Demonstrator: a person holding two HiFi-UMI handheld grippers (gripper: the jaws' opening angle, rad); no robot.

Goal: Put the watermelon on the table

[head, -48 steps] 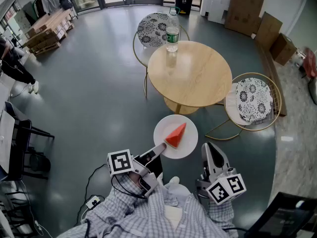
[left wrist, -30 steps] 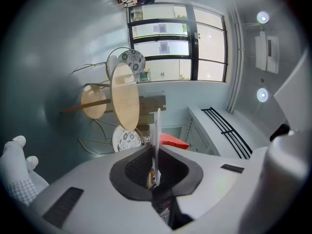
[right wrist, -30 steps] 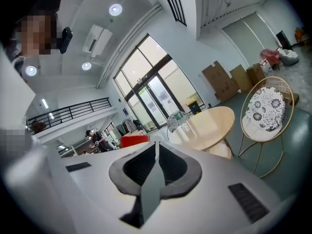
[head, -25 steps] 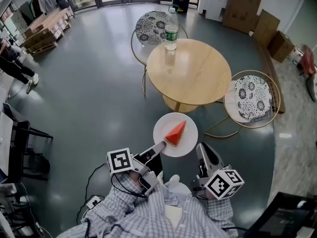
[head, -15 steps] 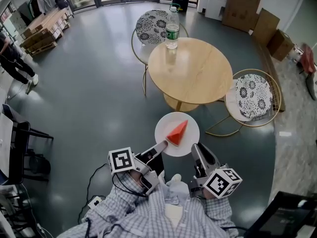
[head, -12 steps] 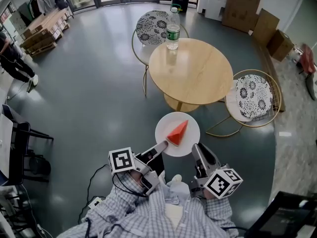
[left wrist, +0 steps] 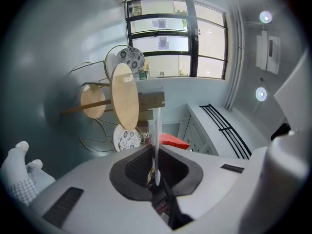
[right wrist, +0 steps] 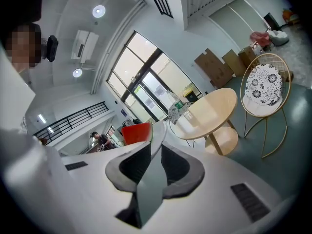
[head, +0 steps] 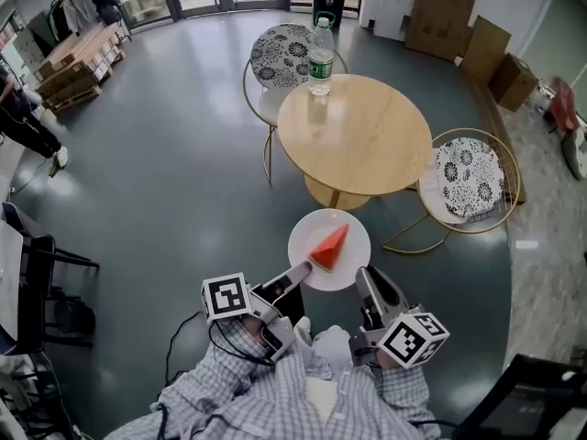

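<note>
A red watermelon wedge (head: 328,247) lies on a white plate (head: 344,230) held level above the dark floor, short of the round wooden table (head: 358,136). My left gripper (head: 298,274) is shut on the plate's near-left rim; in the left gripper view the plate (left wrist: 156,130) runs edge-on between the pads, with the watermelon (left wrist: 171,141) beyond. My right gripper (head: 364,279) sits at the plate's near-right rim. Its jaws have just been opening and stand apart, with the plate's rim (right wrist: 157,133) at the gap between the tips and the watermelon (right wrist: 135,132) to its left.
A clear water bottle (head: 319,58) stands at the table's far edge. Two gold wire chairs with patterned cushions flank the table, one behind (head: 282,49) and one to the right (head: 470,181). Cardboard boxes (head: 454,12) lean against the far wall. A person (head: 23,122) stands at far left.
My right gripper has moved left and forward to the plate's near-right rim. The plate and left gripper have shifted slightly toward the table.
</note>
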